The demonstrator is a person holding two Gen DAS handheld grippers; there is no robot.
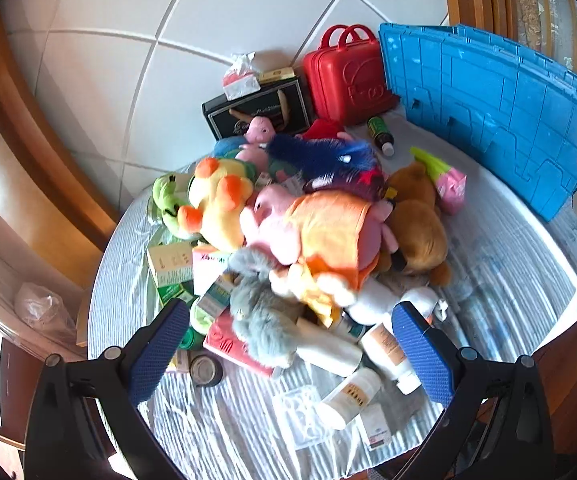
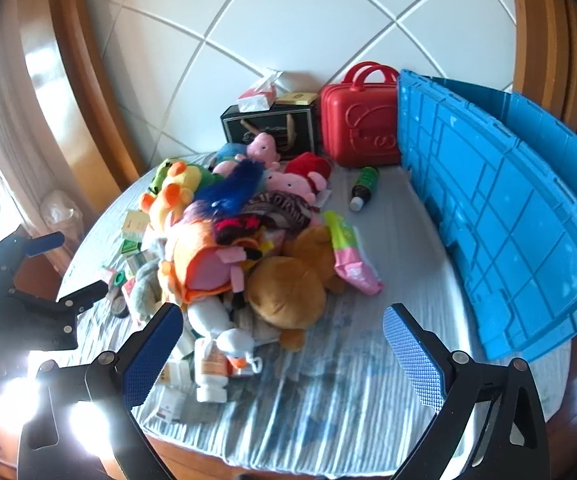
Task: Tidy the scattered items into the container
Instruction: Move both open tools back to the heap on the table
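Observation:
A pile of plush toys lies on a striped cloth: a pink pig in an orange dress (image 1: 328, 228) (image 2: 204, 264), a brown bear (image 1: 420, 224) (image 2: 288, 288), a yellow duck (image 1: 216, 200) and a grey plush (image 1: 260, 320). Bottles (image 1: 352, 396) and small boxes (image 1: 168, 264) lie around them. A blue crate (image 1: 488, 112) (image 2: 508, 232) stands on its side at the right. My left gripper (image 1: 290, 352) is open and empty above the near bottles. My right gripper (image 2: 282, 356) is open and empty above the cloth in front of the bear. The left gripper also shows in the right wrist view (image 2: 64, 268).
A red toy case (image 1: 344, 76) (image 2: 360, 120) and a black box (image 1: 260, 108) with a tissue pack stand against the white tiled wall. A green bottle (image 1: 380, 134) (image 2: 364, 186) lies near the case. A pink-green packet (image 2: 348, 256) lies beside the bear. Wooden frame at left.

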